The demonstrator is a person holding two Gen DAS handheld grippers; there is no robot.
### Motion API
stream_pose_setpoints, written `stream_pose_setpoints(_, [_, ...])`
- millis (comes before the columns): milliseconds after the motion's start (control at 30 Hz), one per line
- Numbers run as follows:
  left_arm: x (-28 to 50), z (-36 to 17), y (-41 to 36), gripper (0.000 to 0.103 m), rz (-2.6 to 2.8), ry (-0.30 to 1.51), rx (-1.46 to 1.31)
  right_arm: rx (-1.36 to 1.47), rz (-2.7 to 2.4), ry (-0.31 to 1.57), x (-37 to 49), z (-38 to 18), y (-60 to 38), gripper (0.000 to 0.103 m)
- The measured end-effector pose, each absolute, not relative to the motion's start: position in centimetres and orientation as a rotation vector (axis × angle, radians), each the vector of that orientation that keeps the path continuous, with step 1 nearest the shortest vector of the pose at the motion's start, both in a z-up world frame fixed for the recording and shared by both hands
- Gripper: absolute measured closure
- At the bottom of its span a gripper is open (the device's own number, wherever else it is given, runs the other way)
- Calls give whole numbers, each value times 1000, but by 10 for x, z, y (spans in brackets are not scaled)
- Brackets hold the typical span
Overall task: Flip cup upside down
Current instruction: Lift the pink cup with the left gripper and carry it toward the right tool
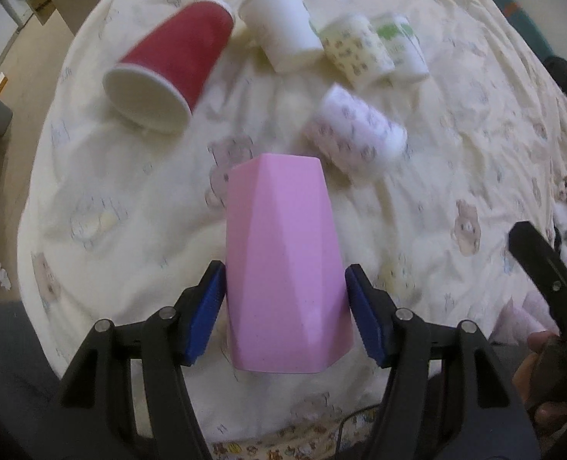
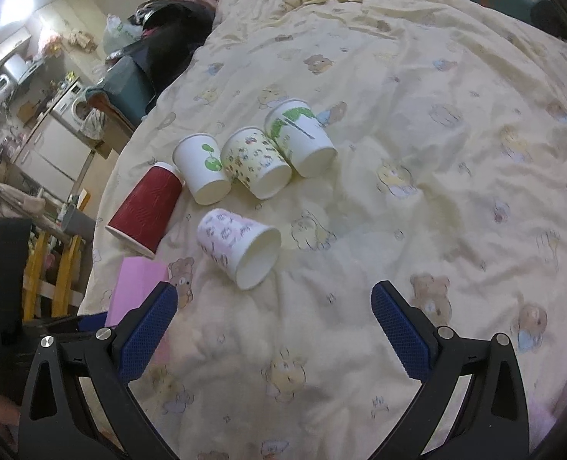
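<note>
On a bed quilt point(image 2: 417, 122) printed with cartoon bears, a pink faceted cup point(image 1: 283, 264) sits between the blue pads of the left hand-held gripper point(image 1: 285, 314). Its pads lie just beside the cup walls; whether they grip or have let go cannot be told. No opening of the cup shows, so the flip looks done or nearly so. Beyond lie a red paper cup point(image 1: 168, 65), a white cup point(image 1: 281, 25) and three patterned ones, all tipped over. Further right, the right hand-held gripper point(image 2: 274, 329) hangs released, holding nothing. Kitchen clutter and a washing machine point(image 2: 78, 109) fill the room's left edge.
</note>
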State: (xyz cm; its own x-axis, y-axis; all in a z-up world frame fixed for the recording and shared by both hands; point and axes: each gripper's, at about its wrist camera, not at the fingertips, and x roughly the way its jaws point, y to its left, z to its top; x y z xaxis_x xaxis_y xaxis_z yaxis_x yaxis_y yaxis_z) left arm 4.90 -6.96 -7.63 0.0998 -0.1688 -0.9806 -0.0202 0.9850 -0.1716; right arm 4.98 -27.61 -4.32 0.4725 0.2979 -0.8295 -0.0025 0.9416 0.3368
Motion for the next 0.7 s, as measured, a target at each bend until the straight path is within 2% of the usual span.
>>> stream_pose_setpoints(333, [17, -103, -96, 43, -93, 1563, -204, 291, 88, 1004, 5, -40, -299, 0])
stream_pose_setpoints(700, [17, -131, -102, 41, -29, 1597, -222, 354, 58, 992, 10, -43, -313, 0])
